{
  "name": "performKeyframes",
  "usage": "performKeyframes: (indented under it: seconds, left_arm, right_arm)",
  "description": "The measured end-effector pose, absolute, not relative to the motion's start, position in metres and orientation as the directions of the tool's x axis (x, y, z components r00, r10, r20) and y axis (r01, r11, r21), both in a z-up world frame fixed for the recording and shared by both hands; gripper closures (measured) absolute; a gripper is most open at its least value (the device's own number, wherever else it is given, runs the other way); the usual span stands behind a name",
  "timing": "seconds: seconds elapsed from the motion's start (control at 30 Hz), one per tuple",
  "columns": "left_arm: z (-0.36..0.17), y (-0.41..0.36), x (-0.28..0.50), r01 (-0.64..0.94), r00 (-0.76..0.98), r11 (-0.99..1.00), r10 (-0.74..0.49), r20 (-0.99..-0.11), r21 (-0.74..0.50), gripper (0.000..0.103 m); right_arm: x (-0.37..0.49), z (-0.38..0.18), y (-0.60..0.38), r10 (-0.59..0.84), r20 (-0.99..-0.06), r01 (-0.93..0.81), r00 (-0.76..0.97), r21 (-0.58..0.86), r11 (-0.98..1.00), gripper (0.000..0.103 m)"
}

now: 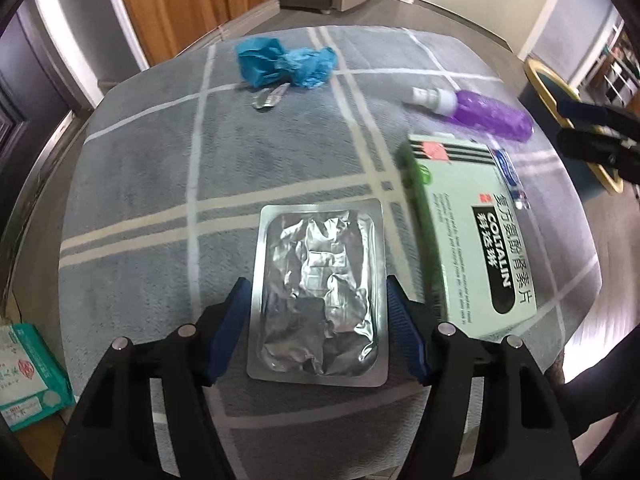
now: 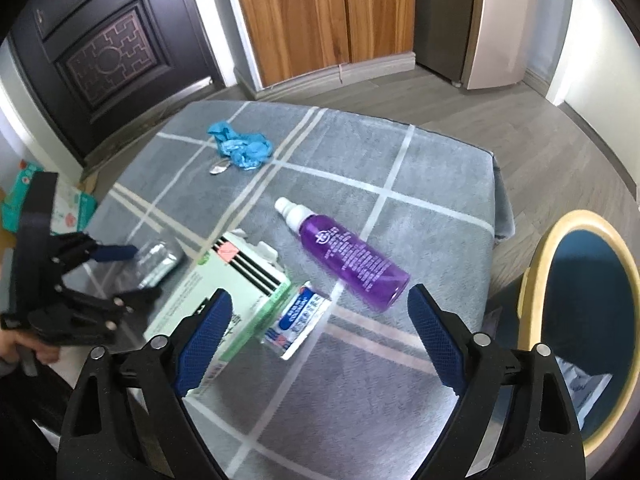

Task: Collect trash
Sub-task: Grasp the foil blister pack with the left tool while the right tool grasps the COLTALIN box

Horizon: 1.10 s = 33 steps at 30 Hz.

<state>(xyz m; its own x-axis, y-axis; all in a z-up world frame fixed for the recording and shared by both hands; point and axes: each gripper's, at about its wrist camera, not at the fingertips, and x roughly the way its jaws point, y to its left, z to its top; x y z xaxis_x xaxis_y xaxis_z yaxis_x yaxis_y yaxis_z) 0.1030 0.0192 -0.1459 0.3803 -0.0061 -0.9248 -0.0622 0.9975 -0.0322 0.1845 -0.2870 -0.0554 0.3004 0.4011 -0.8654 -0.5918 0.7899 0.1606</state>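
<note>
A silver foil blister pack (image 1: pixel 318 292) lies on the grey checked cloth, between the blue pads of my left gripper (image 1: pixel 318 312); the pads touch its two long edges. It also shows in the right wrist view (image 2: pixel 158 262) beside the left gripper (image 2: pixel 124 272). A green Coltalin box (image 1: pixel 468 236) lies right of it, also seen from the right wrist (image 2: pixel 224 300). My right gripper (image 2: pixel 320 336) is open and empty above a small blue-and-white tube (image 2: pixel 298 320). A purple spray bottle (image 2: pixel 348 260) and crumpled blue gloves (image 1: pixel 284 62) lie farther off.
A small foil scrap (image 1: pixel 270 98) lies by the gloves. A round bin with a yellow rim (image 2: pixel 536 280) stands on the floor right of the table. Teal packets (image 1: pixel 28 368) lie on the floor at the left. The cloth's edges drop off on all sides.
</note>
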Motion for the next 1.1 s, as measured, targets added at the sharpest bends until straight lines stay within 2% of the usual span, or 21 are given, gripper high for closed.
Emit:
performKeyframes:
  seconds: [0.17, 0.2, 0.43, 0.5, 0.67, 0.87, 1.1]
  left_arm:
    - [-0.131, 0.037, 0.106, -0.117, 0.423, 0.992, 0.005, -0.906, -0.049, 0.037]
    - [-0.127, 0.042, 0.106, -0.13, 0.435, 0.99, 0.006, -0.901, -0.056, 0.037]
    - [-0.108, 0.056, 0.111, -0.175, 0.481, 0.981, 0.015, -0.877, -0.079, 0.037]
    - [-0.103, 0.06, 0.111, -0.189, 0.49, 0.978, 0.019, -0.871, -0.085, 0.037]
    - [-0.091, 0.071, 0.107, -0.209, 0.52, 0.972, 0.017, -0.854, -0.108, 0.037]
    - [-0.084, 0.079, 0.101, -0.222, 0.536, 0.967, 0.012, -0.844, -0.127, 0.037]
    - [-0.083, 0.088, 0.096, -0.232, 0.54, 0.964, 0.018, -0.842, -0.128, 0.037]
  right_arm:
    - [0.19, -0.056, -0.281, 0.389, -0.878, -0.585, 0.279, 0.167, 0.794, 0.033]
    - [0.188, -0.057, -0.277, 0.396, -0.88, -0.591, 0.263, 0.177, 0.787, 0.034]
    - [0.171, -0.076, -0.259, 0.408, -0.902, -0.522, 0.138, 0.284, 0.804, 0.033]
    - [0.165, -0.073, -0.254, 0.424, -0.896, -0.498, 0.134, 0.309, 0.81, 0.022]
    - [0.145, -0.076, -0.233, 0.429, -0.895, -0.433, 0.119, 0.342, 0.834, 0.02]
    - [0.132, -0.099, -0.207, 0.291, -0.945, -0.384, 0.148, 0.216, 0.897, 0.018]
    - [0.127, -0.112, -0.165, 0.169, -0.963, -0.463, 0.212, 0.053, 0.885, 0.015]
